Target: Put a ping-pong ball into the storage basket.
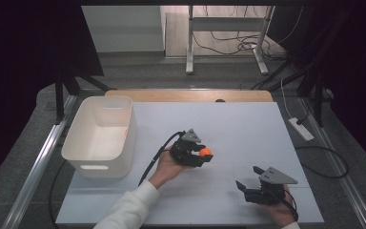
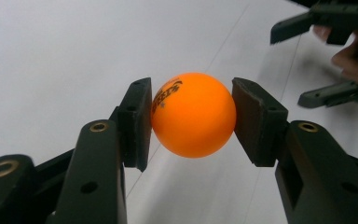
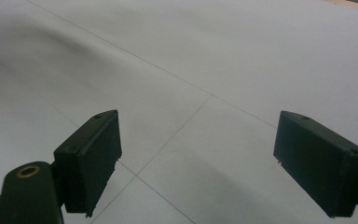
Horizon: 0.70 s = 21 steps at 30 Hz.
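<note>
Left fingers [image 2: 191,121] level, pinching ball [image 2: 193,114]

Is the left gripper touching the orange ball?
Touching. The left gripper view shows the left gripper with both pads pressed against the orange ball.

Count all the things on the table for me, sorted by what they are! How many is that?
Orange ball: 1, pinched in the left hand-held gripper
White bin: 1
Hand-held grippers: 2, counting the right hand-held gripper, which stands open with nothing in it
Total: 4 things
</note>
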Each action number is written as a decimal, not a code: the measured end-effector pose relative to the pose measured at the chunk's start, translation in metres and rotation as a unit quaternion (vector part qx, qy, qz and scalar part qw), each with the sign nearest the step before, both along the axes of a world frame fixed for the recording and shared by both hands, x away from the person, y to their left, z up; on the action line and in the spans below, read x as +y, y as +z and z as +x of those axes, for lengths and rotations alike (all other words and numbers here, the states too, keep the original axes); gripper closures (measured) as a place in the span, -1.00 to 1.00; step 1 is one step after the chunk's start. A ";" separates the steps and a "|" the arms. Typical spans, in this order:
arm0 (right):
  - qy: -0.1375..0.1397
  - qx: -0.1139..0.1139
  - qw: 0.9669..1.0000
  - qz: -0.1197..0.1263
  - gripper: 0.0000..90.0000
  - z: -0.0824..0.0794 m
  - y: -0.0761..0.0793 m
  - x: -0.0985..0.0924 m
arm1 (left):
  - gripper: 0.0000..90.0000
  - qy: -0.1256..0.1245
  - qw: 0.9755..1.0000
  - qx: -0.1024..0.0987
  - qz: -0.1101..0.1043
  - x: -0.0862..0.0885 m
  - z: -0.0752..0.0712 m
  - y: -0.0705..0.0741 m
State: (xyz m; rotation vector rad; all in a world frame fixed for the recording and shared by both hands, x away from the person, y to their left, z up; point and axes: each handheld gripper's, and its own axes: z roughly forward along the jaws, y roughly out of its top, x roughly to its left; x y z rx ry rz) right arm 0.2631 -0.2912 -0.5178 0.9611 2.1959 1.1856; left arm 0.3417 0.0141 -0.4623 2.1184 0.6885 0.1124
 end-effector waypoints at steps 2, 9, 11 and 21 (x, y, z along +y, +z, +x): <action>0.000 0.000 1.000 0.000 -0.68 0.000 0.000 0.000 | 0.12 0.001 1.000 -0.004 -0.007 0.003 -0.001 0.004; -0.001 -0.001 1.000 0.000 -0.67 0.000 0.000 0.000 | 0.12 0.004 0.999 -0.017 -0.026 0.008 -0.006 0.014; -0.002 -0.001 1.000 0.000 -0.67 0.000 0.000 0.000 | 0.12 0.005 0.999 -0.021 -0.027 0.009 -0.007 0.016; -0.003 -0.001 1.000 -0.001 -0.67 0.000 0.000 0.000 | 0.12 0.016 0.998 -0.043 -0.052 0.023 -0.011 0.030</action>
